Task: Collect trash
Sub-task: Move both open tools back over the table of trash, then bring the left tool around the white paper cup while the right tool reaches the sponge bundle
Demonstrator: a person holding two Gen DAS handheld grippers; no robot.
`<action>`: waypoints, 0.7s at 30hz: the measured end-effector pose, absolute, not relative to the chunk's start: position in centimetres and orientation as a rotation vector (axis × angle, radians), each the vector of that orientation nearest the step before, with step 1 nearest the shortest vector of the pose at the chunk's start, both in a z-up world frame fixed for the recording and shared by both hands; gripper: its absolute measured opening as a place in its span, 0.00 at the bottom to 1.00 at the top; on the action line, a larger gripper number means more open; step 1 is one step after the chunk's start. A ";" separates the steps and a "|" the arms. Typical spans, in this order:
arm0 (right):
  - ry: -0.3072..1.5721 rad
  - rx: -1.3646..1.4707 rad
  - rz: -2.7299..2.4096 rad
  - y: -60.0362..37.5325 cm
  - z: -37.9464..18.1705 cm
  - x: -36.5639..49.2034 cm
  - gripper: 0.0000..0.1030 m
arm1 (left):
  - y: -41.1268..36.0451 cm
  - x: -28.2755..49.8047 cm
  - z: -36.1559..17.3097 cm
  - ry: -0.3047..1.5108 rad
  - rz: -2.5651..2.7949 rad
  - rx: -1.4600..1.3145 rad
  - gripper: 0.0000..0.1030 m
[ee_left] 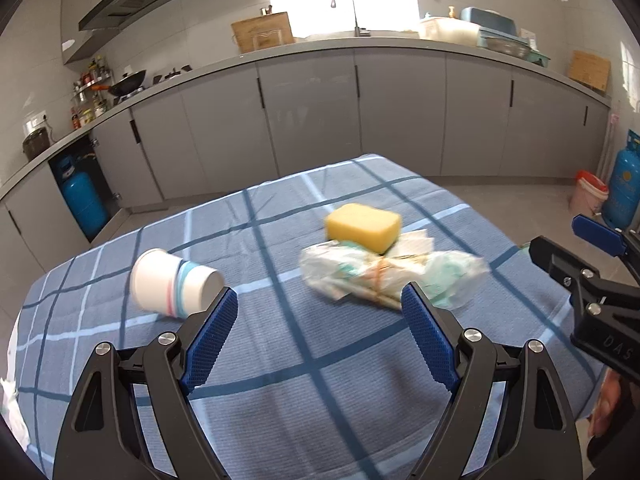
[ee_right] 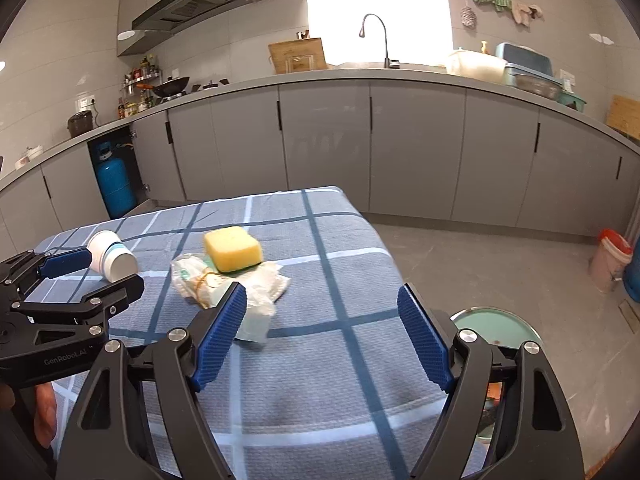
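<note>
A white paper cup with blue and pink bands lies on its side on the blue checked tablecloth; it also shows in the right wrist view. A crumpled plastic wrapper bundle tied with a rubber band lies mid-table, with a yellow sponge resting on its far edge. Both show in the right wrist view, the wrapper and the sponge. My left gripper is open and empty above the cloth between cup and wrapper. My right gripper is open and empty, right of the wrapper.
A green round bin stands on the floor by the table's right side. A red-rimmed bucket and blue gas cylinders stand near the grey cabinets. The right gripper shows at the left view's right edge.
</note>
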State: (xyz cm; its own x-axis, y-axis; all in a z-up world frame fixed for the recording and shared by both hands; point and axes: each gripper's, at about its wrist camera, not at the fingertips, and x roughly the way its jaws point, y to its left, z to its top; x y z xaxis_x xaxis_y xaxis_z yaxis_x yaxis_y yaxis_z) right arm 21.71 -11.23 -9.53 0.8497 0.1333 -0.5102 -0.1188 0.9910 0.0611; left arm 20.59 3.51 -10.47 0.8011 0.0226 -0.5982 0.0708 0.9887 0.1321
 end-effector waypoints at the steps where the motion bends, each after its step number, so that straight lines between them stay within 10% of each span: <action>1: 0.540 0.024 0.143 -10.8 -9.5 21.8 0.77 | 4.2 20.6 -10.6 0.642 -0.012 0.151 0.81; 21: 0.575 -0.025 0.208 -6.6 -11.6 25.4 0.88 | 18.1 23.8 -12.4 0.703 0.276 0.062 0.94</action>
